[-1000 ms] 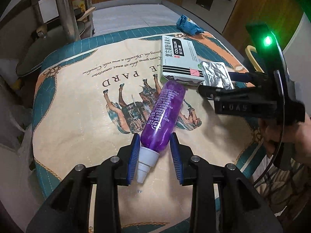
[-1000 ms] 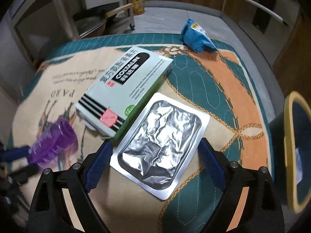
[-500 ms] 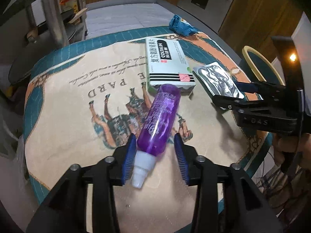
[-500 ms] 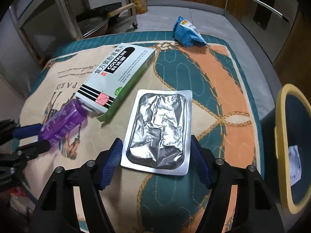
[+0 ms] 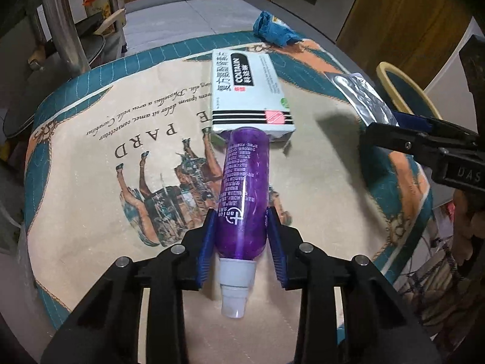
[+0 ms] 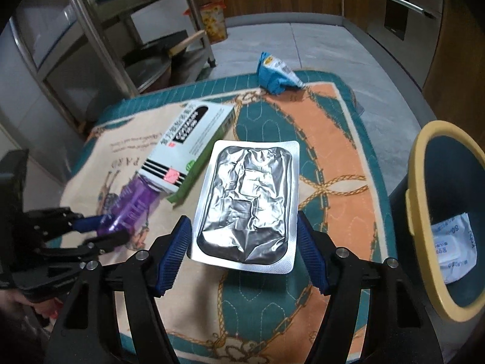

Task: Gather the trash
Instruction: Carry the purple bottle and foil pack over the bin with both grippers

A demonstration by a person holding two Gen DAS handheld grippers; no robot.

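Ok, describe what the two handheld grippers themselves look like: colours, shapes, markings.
Both are matte black plastic linkages with silver pivot screws, ending in two fingers faced with ribbed blue pads. The left gripper shows this in its own view, the right gripper in its. The right gripper's body, seen from the left wrist, carries embossed letters reading "DAS". No cables or sleeves are visible.

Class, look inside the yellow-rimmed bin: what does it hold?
Inside the yellow-rimmed bin lies one white printed packet; the rim and the frame edge hide the rest.

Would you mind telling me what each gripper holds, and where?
Left gripper grips the purple bottle near its cap end; right gripper holds the foil pack by its long edges.
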